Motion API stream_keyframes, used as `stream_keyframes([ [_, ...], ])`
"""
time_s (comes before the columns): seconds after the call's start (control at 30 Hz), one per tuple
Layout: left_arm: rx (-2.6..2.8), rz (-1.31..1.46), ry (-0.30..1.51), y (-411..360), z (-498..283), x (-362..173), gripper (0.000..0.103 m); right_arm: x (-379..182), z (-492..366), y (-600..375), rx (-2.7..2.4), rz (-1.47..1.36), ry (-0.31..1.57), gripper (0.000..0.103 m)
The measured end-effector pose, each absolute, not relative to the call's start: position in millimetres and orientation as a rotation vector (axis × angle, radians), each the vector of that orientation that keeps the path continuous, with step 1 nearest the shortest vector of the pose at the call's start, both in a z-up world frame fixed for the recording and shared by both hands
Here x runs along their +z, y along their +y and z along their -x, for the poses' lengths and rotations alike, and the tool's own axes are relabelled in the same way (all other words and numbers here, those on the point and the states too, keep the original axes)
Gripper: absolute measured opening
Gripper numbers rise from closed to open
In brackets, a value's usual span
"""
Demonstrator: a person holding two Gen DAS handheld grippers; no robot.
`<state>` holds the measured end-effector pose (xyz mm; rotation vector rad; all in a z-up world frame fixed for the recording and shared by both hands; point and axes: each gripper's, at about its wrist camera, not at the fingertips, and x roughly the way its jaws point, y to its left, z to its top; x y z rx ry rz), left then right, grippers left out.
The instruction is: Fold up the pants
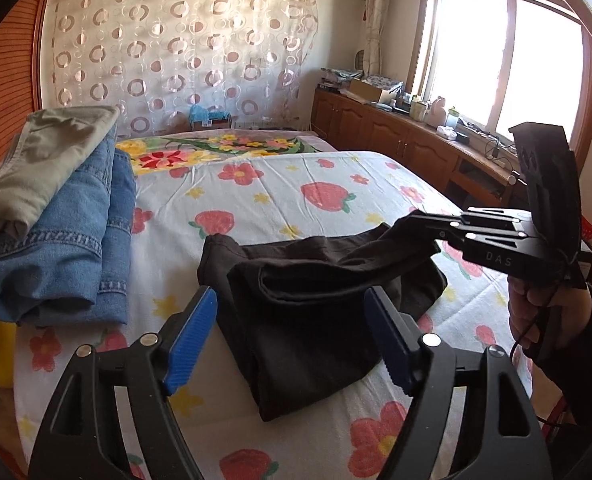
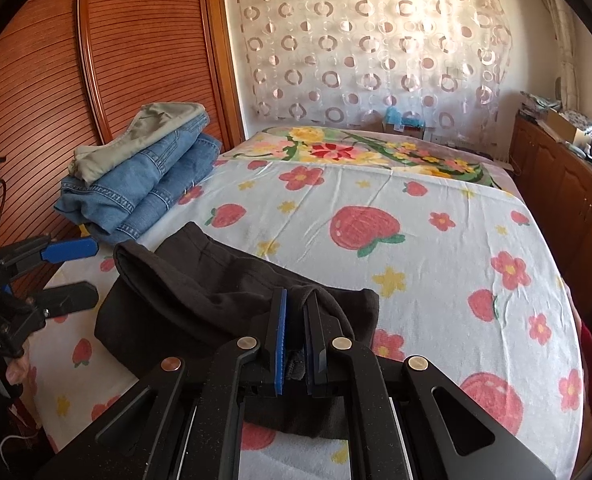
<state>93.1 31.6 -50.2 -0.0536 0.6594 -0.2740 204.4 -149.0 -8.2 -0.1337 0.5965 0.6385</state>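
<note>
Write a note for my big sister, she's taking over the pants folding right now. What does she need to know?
Right tool: shut on an edge of the black pants, lifting it a little.
Left tool: open, holding nothing, hovering over the pants.
The black pants lie partly folded on the strawberry sheet.
Done: folded jeans and khaki pants sit stacked at the bed's left side.
Left: finish folding the black pants, probably then stack them.

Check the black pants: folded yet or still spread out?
Partly folded: the black pants lie doubled in layers on the bed sheet, one end lifted, pinched in the right gripper. Left gripper open, empty.
</note>
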Motion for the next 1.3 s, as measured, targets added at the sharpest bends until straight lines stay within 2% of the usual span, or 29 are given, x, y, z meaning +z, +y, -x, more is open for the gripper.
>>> stream_keyframes([
  [0.07,-0.268,0.059,0.665,33,-92,-54,0.077,-9,-205,-149,0.623,0.142,0.599,0.012],
  [0.1,-0.267,0.060,0.667,33,-91,-56,0.077,-9,-205,-150,0.607,0.147,0.596,0.019],
  [0.2,-0.258,0.068,0.697,34,-92,-64,0.077,-6,-204,-154,0.606,0.133,0.584,0.021],
  [0.33,-0.251,0.067,0.734,34,-95,-74,0.077,-4,-199,-162,0.580,0.134,0.579,0.042],
  [0.77,-0.231,0.076,0.819,33,-100,-97,0.077,-35,-189,-165,0.535,0.172,0.714,0.045],
  [0.93,-0.232,0.088,0.830,35,-99,-100,0.077,-33,-184,-169,0.537,0.128,0.738,0.057],
  [1.3,-0.228,0.075,0.823,35,-99,-101,0.077,-33,-167,-177,0.518,0.184,0.723,0.058],
])
